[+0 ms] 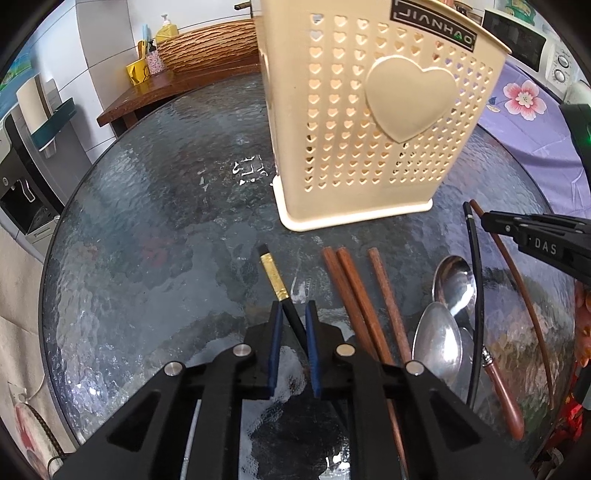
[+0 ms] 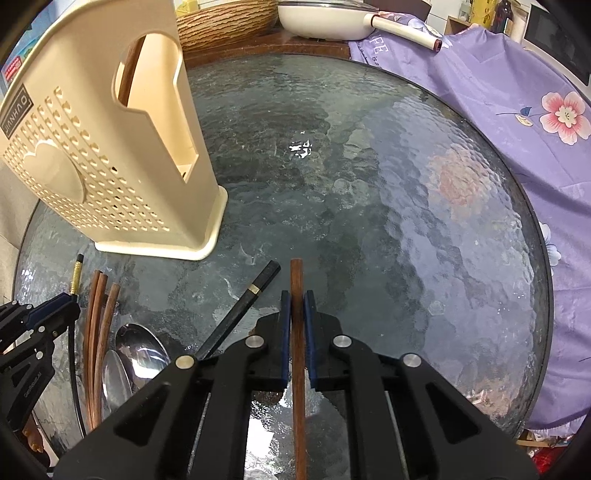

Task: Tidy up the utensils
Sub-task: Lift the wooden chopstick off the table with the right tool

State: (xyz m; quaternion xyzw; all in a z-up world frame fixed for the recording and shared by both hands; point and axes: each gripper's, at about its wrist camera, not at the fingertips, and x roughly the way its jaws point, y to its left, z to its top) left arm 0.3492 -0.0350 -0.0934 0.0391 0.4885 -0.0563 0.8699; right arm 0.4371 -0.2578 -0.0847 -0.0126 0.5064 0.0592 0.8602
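Observation:
A cream perforated utensil holder (image 1: 373, 122) stands upright on the round glass table (image 1: 166, 206); it also shows in the right wrist view (image 2: 110, 166) with a brown chopstick inside. My left gripper (image 1: 294, 314) straddles a black chopstick with a gold band (image 1: 273, 277), its pads close beside it. My right gripper (image 2: 297, 299) is shut on a brown chopstick (image 2: 296, 280). Three brown chopsticks (image 1: 354, 288) and steel spoons (image 1: 450, 280) lie on the glass between the grippers. Another black chopstick (image 2: 255, 291) lies left of my right gripper.
A brown-handled utensil (image 1: 502, 387) lies at the right by the spoons. A purple floral cloth (image 2: 517, 110) drapes the table's right side. A white pan (image 2: 332, 18) and a woven basket (image 2: 229, 26) stand behind the table. A water dispenser (image 1: 26, 173) is at the left.

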